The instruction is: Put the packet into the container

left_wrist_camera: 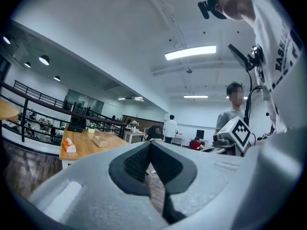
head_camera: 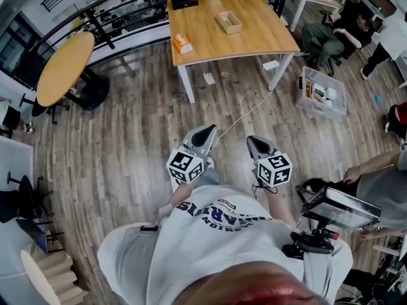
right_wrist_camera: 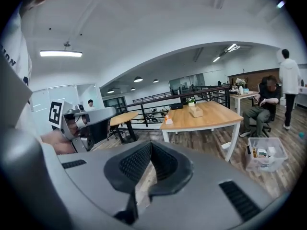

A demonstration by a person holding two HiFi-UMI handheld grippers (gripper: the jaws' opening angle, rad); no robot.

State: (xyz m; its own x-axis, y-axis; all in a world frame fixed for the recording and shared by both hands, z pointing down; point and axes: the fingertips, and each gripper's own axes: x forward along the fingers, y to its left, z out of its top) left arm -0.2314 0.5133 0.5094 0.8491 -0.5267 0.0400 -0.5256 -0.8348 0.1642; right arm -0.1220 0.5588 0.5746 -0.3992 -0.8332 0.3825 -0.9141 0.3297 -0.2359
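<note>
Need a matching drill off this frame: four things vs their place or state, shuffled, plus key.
Things:
1. orange packet
2. clear bin
3. round table
4. left gripper

Place or state:
a. on the floor, right of the rectangular table
b. shut, nothing between its jaws
c. on the rectangular table, near its left edge in the head view
d. far left of the head view

Pairs: 1-c, 2-a, 3-d, 4-b.

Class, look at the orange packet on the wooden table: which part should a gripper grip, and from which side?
Probably across the orange packet's shorter width, coming from above. It lies flat near the table's edge with nothing close beside it, so both long sides look free. Its finer shape is too small to tell.
</note>
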